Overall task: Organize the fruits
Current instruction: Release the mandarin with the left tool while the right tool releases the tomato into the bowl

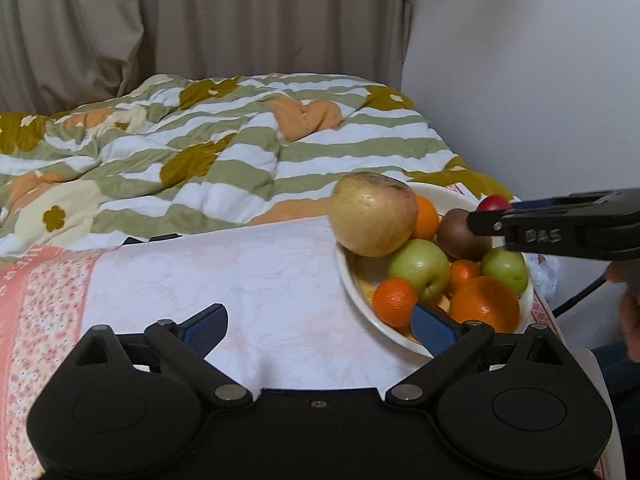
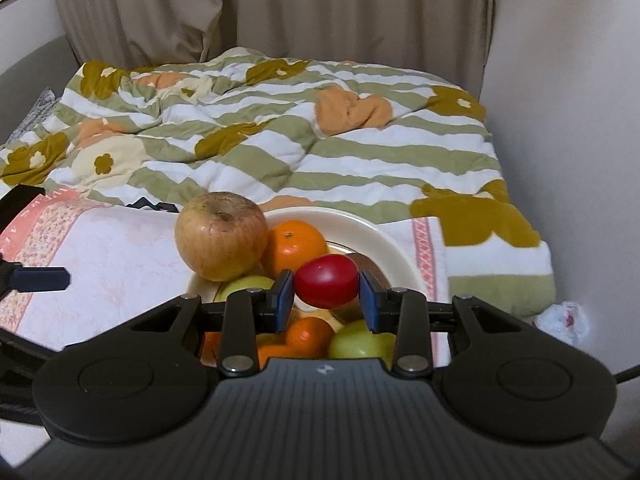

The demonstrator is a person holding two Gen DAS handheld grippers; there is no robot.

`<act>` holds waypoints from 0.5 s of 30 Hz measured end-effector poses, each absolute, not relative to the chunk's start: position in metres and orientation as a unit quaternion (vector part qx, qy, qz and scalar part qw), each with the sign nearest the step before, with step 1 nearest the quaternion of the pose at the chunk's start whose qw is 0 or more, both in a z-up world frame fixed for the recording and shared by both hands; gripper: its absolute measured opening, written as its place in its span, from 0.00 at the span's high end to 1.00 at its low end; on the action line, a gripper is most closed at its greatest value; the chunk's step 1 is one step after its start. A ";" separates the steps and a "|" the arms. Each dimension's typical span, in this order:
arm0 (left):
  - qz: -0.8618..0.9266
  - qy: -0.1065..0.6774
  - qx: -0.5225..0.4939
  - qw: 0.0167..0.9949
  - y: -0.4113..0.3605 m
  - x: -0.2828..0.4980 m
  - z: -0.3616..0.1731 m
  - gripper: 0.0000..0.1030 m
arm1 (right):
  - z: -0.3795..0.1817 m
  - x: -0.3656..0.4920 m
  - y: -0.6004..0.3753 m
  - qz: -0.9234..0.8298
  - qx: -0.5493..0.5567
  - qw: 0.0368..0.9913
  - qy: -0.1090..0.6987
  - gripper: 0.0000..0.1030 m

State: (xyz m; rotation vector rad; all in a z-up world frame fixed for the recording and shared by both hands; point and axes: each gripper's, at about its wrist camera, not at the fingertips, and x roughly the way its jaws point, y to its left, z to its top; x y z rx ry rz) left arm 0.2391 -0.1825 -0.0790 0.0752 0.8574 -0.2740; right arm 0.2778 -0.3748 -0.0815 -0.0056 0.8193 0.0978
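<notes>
Two grippers are working over a table draped in a pale pink-and-white cloth. Nearest the left wrist camera, the left gripper is standing with its blue pads spread wide and nothing between them; its right-hand finger is hovering over the near rim of a cream bowl, while the other is hanging above bare cloth. In the right wrist view, the right gripper is clenching a small red fruit, its pads pressing on both sides, and is holding it above the bowl's fruit pile.

Inside the bowl, just beyond, an orange and a smaller mandarin are lying at the near side, with two green apples behind them and another small mandarin between those. A brown kiwi is sitting further back, partly hidden by the right gripper's dark arm. One large yellowish apple is perching on the bowl's left rim, leaning against another orange.

Beyond the table, a rumpled quilt striped green and white with orange and mustard flowers is covering a bed, and beige curtains are hanging at the back beside a pale wall.
</notes>
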 end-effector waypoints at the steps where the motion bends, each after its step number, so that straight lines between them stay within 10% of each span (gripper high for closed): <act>1: -0.128 0.413 0.034 0.901 -0.180 0.239 -0.078 0.03 | -0.085 0.281 -0.373 0.049 0.000 0.915 0.401 0.51; 10: -0.110 0.415 0.020 0.903 -0.165 0.234 -0.081 0.03 | -0.103 0.291 -0.367 0.048 0.018 0.911 0.410 0.48; 15: -0.108 0.413 0.015 0.904 -0.162 0.228 -0.082 0.03 | -0.097 0.281 -0.362 0.035 0.003 0.923 0.383 0.00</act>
